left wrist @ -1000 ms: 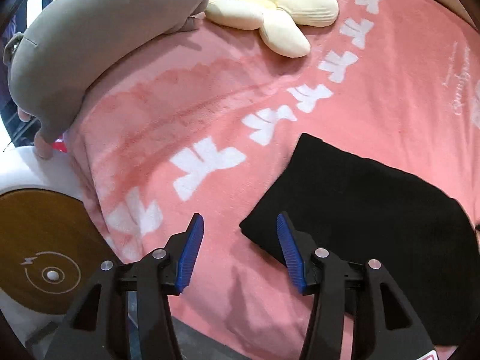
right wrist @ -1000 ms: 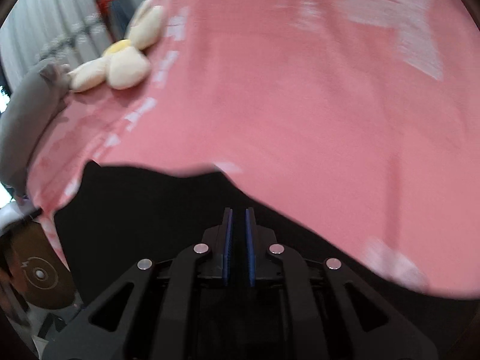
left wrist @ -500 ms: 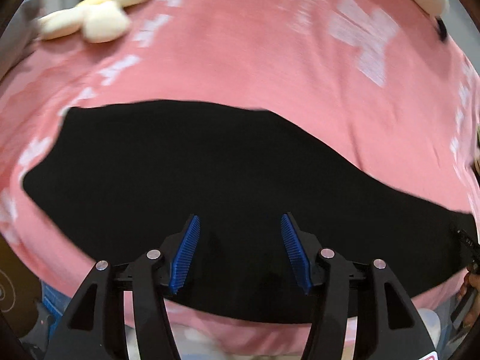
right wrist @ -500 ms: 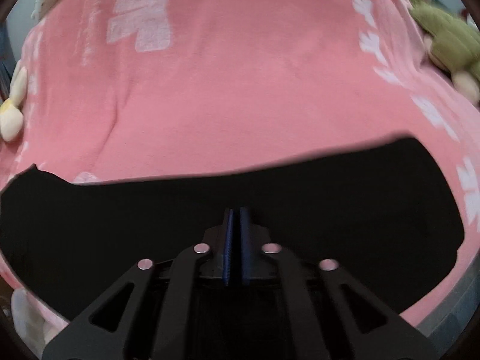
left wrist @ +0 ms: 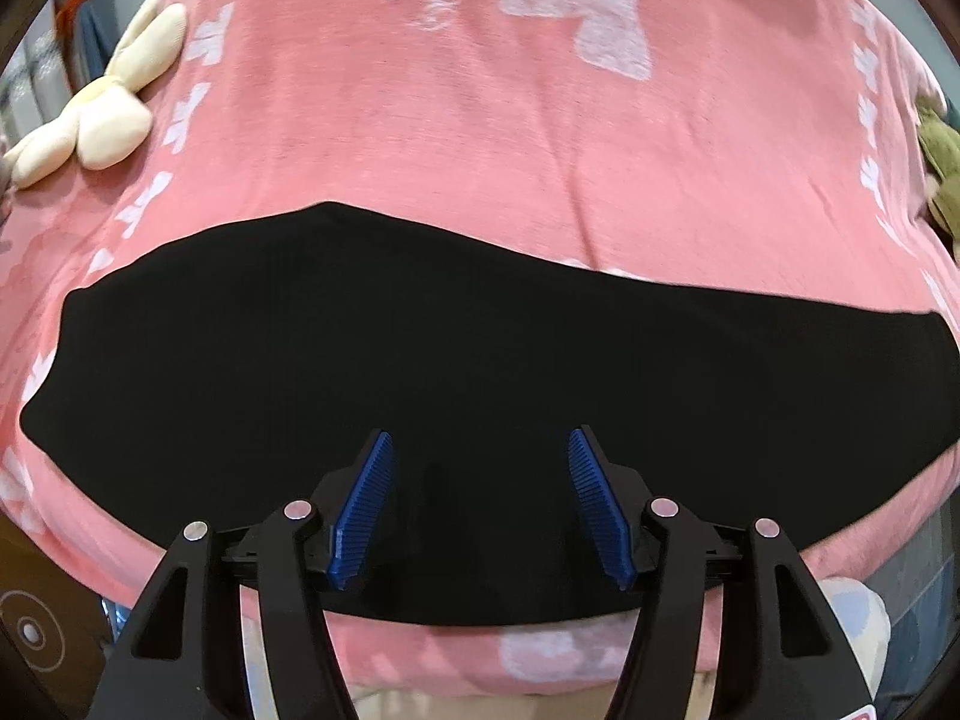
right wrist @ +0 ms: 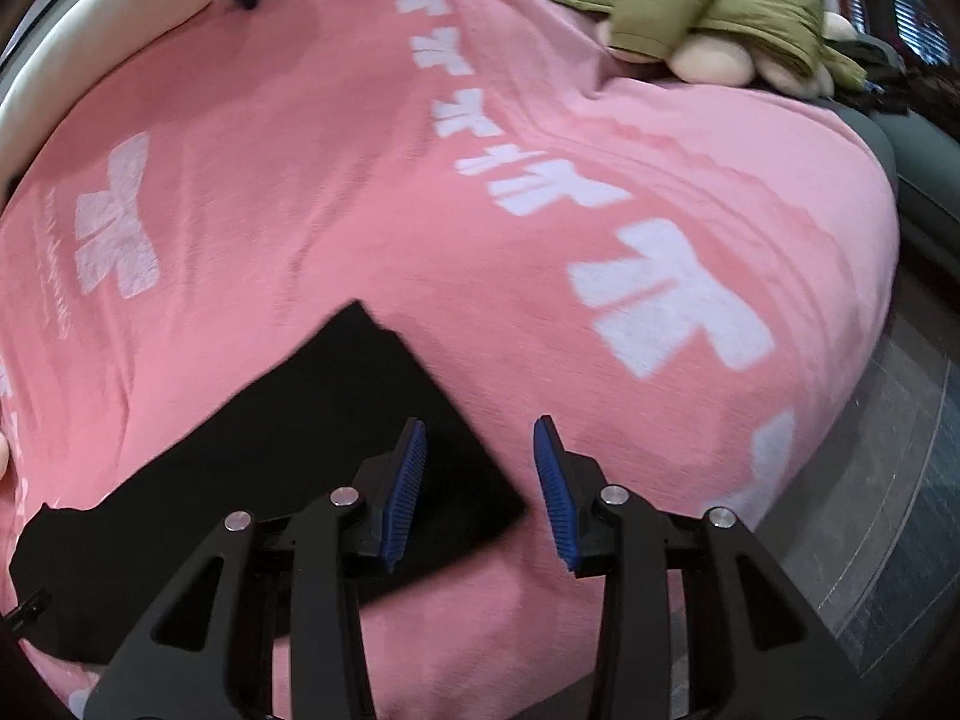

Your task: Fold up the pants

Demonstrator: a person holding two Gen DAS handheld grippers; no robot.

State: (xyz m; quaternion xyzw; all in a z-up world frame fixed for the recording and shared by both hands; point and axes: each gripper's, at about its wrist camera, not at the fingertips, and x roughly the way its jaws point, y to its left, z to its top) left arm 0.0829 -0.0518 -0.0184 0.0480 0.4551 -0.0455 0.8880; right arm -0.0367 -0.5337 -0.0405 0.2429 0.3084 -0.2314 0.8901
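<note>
**Left view: pants flat on bed**

Black pants (left wrist: 480, 360) spread wide across pink blanket (left wrist: 480, 120). Left hand-held gripper (left wrist: 480, 504) over their near edge, jaws apart, nothing between. Cream plush (left wrist: 102, 114) far left, green plush (left wrist: 942, 162) at right edge.

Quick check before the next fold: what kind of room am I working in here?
Likely a bedroom: the black pants lie on a pink blanket over a bed, with a cream plush toy at one side and a green padded jacket at the other.
</note>
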